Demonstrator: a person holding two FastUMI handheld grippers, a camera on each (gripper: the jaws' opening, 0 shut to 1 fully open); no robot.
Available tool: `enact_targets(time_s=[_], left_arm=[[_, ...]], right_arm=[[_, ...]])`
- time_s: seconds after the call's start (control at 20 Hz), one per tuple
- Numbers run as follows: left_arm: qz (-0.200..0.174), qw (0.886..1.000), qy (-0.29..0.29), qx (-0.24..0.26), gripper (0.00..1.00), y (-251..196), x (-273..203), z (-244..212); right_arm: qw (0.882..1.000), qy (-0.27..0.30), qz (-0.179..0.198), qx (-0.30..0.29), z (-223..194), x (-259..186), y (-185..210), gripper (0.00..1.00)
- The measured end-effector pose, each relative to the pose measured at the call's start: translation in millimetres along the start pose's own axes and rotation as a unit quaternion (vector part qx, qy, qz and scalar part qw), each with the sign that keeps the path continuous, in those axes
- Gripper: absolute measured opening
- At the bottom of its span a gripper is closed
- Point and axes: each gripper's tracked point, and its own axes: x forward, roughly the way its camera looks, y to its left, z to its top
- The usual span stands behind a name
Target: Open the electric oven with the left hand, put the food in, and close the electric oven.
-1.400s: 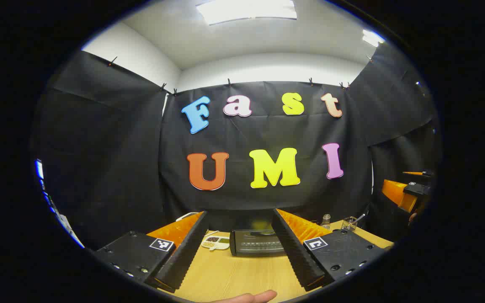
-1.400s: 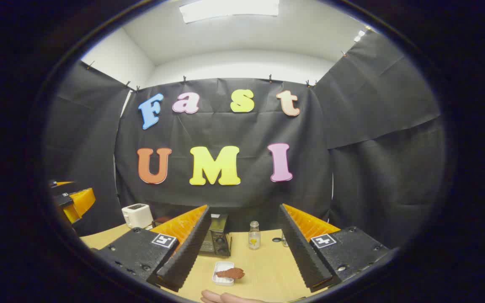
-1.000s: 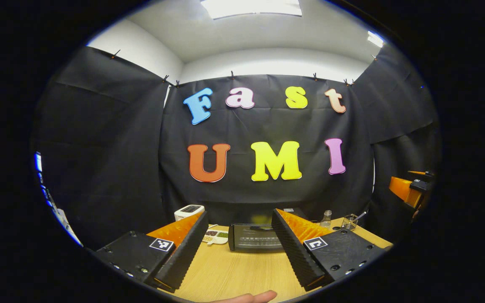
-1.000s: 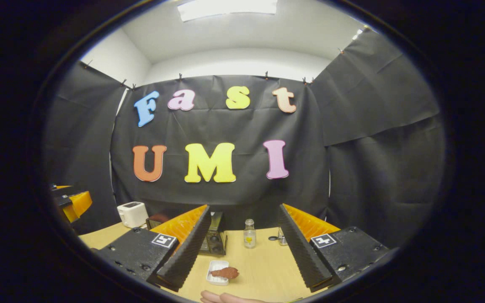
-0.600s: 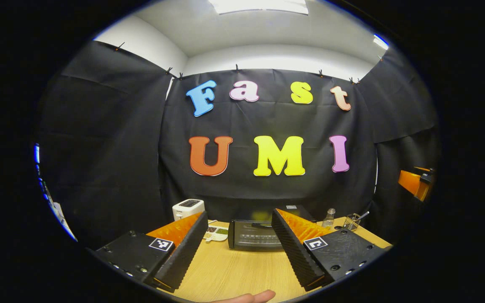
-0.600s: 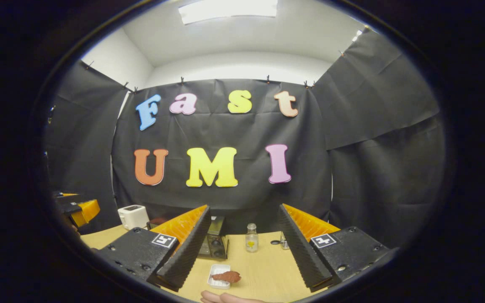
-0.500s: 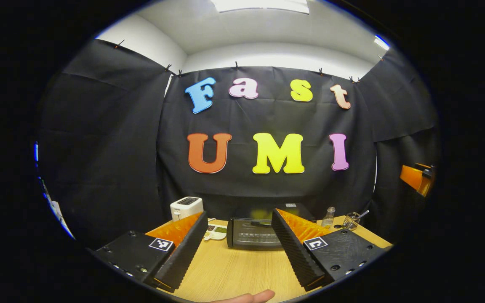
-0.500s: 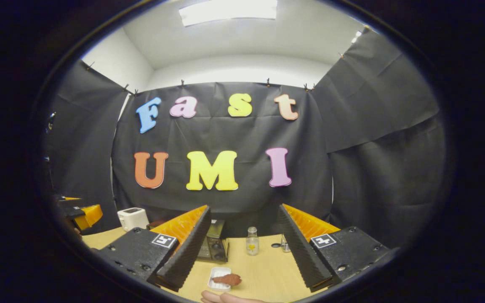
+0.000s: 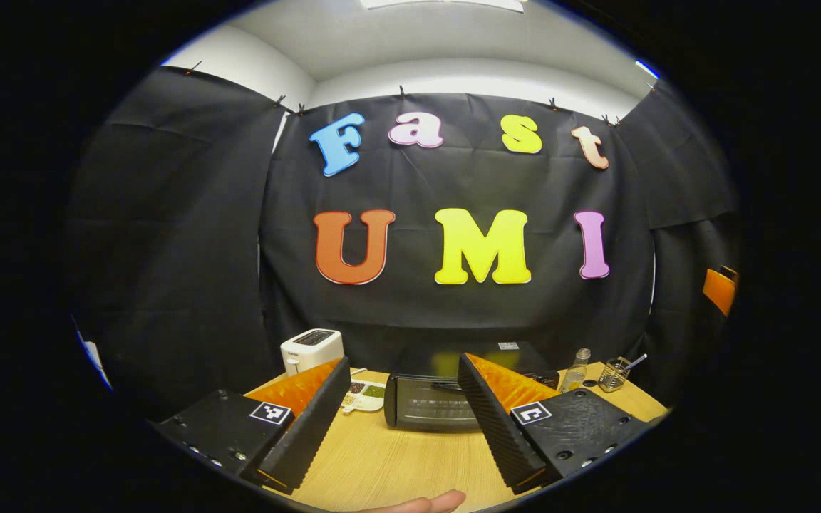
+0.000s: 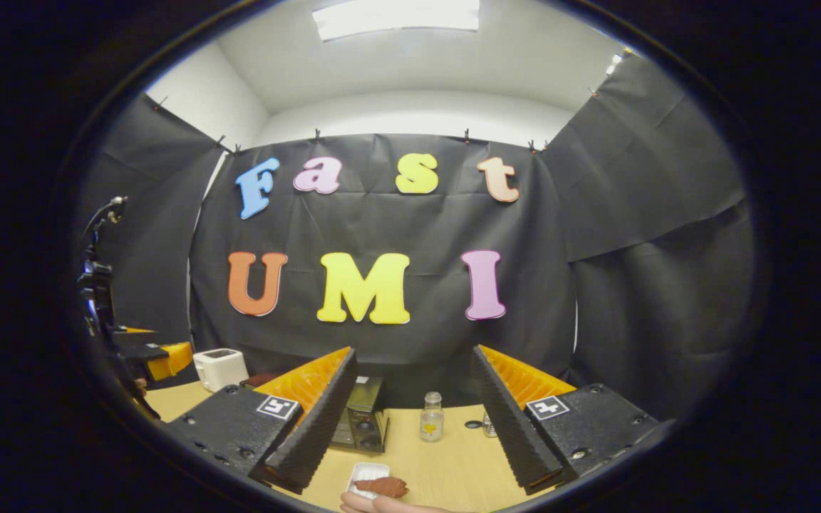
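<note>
A black electric oven [image 9: 430, 403] stands shut at the back of the wooden table [image 9: 396, 463], its glass door and top handle facing me in the left gripper view. My left gripper [image 9: 402, 417] is open and held in the air well in front of it. In the right gripper view the oven's control end [image 10: 362, 425] peeks out beside my inner finger. A brown piece of food [image 10: 382, 486] lies on a small white tray [image 10: 363, 476] near the table's front. My right gripper [image 10: 406, 419] hangs open above the tray, holding nothing.
A white toaster [image 9: 311, 348] and a divided dish [image 9: 364, 396] sit left of the oven. A small glass bottle [image 10: 430, 422], a shaker [image 10: 489, 426] and a wire holder [image 9: 614, 373] stand to the oven's right. A fingertip [image 9: 425, 503] shows at the bottom edge.
The left gripper has tipped down and come a little nearer, so the oven and toaster sit higher and larger. The right gripper has drifted slightly, with the tray lower in its view.
</note>
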Motion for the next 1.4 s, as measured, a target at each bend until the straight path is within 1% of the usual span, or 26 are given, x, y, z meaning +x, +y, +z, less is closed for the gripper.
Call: enact_targets(time_s=[0.1,0.3,0.4,0.55,0.65,0.8,0.9,0.95,1.0,1.05,1.1,1.15,1.2,1.4], left_arm=[[-0.02,1.0,0.008,0.011,0.95,-18,30,-2],[-0.06,0.996,0.057,0.012,0.95,-61,91,-23],[-0.077,0.993,0.091,0.017,0.95,-84,119,-45],[-0.082,0.986,0.145,0.027,0.96,-101,150,-81],[-0.071,0.981,0.18,0.036,0.96,-101,165,-106],[-0.053,0.975,0.209,0.045,0.96,-94,180,-132],[-0.058,0.969,0.236,0.042,0.96,-95,181,-149],[-0.056,0.969,0.236,0.039,0.96,-96,180,-150],[-0.058,0.97,0.231,0.041,0.9,-97,184,-146],[-0.06,0.97,0.233,0.041,0.96,-97,184,-148],[-0.071,0.969,0.235,0.029,0.96,-102,183,-150],[-0.075,0.968,0.237,0.026,1.0,-105,184,-149],[-0.078,0.968,0.238,0.026,0.93,-103,184,-150],[-0.084,0.968,0.234,0.027,0.93,-103,182,-151]], right_arm=[[1.0,0.002,-0.001,-0.011,-5,8,-4,1.0],[0.999,-0.004,-0.034,-0.041,-13,19,-37,1.0],[0.997,-0.007,-0.051,-0.05,-17,24,-54,1.0],[0.997,-0.006,-0.057,-0.045,-23,26,-72,1.0],[0.998,-0.007,-0.056,-0.037,-28,28,-83,1.0],[0.998,-0.005,-0.06,-0.036,-34,29,-96,1.0],[0.997,-0.002,-0.064,-0.034,-39,28,-103,1.0],[0.997,0.0,-0.065,-0.033,-42,28,-106,1.0],[0.997,0.002,-0.066,-0.031,-44,28,-108,1.0],[0.997,0.004,-0.069,-0.03,-46,27,-111,1.0],[0.997,0.008,-0.071,-0.03,-48,26,-114,1.0],[0.997,0.01,-0.072,-0.029,-49,24,-115,1.0],[0.997,0.009,-0.073,-0.027,-48,22,-116,1.0],[0.997,0.009,-0.076,-0.02,-45,12,-118,1.0]])
